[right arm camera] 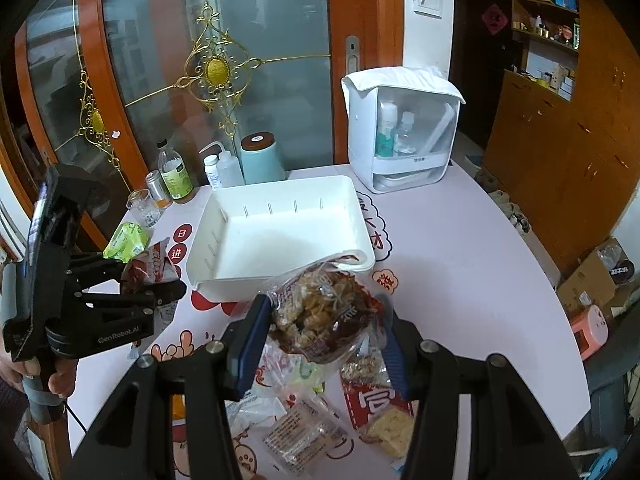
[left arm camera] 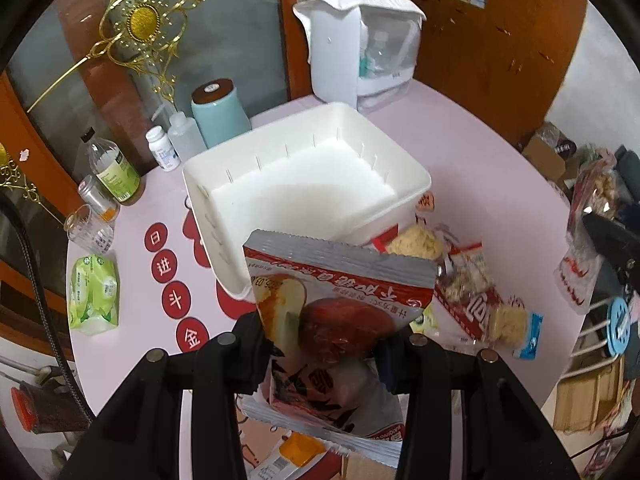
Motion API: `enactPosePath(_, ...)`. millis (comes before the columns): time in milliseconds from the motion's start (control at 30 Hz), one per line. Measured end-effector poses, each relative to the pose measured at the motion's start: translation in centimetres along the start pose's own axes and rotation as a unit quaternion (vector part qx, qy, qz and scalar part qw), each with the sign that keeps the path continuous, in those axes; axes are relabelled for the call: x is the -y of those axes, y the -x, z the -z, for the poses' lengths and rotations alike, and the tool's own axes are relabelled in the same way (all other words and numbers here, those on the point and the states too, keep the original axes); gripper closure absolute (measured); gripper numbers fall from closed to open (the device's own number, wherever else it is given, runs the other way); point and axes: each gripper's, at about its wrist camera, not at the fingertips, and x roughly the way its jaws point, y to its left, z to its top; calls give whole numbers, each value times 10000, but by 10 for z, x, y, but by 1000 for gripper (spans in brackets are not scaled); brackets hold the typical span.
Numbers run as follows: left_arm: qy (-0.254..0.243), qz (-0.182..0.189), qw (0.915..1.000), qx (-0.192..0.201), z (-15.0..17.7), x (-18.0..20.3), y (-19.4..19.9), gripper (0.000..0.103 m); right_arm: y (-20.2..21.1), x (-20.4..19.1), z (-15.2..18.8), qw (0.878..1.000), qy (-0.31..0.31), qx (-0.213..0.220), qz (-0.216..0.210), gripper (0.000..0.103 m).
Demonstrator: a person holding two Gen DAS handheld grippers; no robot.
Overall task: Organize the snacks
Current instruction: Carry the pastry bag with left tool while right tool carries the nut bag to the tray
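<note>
My left gripper (left arm camera: 320, 344) is shut on a red and silver bread packet (left arm camera: 340, 300), held up in front of the white bin (left arm camera: 304, 192). The bin stands on the pink table with nothing inside. In the right wrist view my right gripper (right arm camera: 324, 332) is shut on a clear bag of brown snacks (right arm camera: 320, 312), just short of the white bin's (right arm camera: 280, 232) near rim. The left gripper (right arm camera: 156, 284) with its bread packet (right arm camera: 148, 264) shows at the left, held by a hand. The right gripper (left arm camera: 612, 240) and its bag (left arm camera: 588, 216) appear at the right edge.
Several loose snack packets (right arm camera: 304, 432) lie on the table before the bin, among them a red one (left arm camera: 468, 292). Bottles (right arm camera: 176, 180), a teal canister (right arm camera: 262, 160), a glass (right arm camera: 144, 206) and a green tissue pack (left arm camera: 94, 296) line the left. A white cabinet (right arm camera: 400, 132) stands behind.
</note>
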Motion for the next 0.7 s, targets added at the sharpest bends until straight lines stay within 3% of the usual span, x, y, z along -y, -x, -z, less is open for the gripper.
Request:
enactPosePath(333,367,-4,9989,295,-17,-3,5,62,-37,18,-24,9994,-133,-191,-271,51)
enactPosePath(700,1055,-132,9937,350,-31,-34,-11,62,-95,17,-52,9968,-210,-430,-640,50)
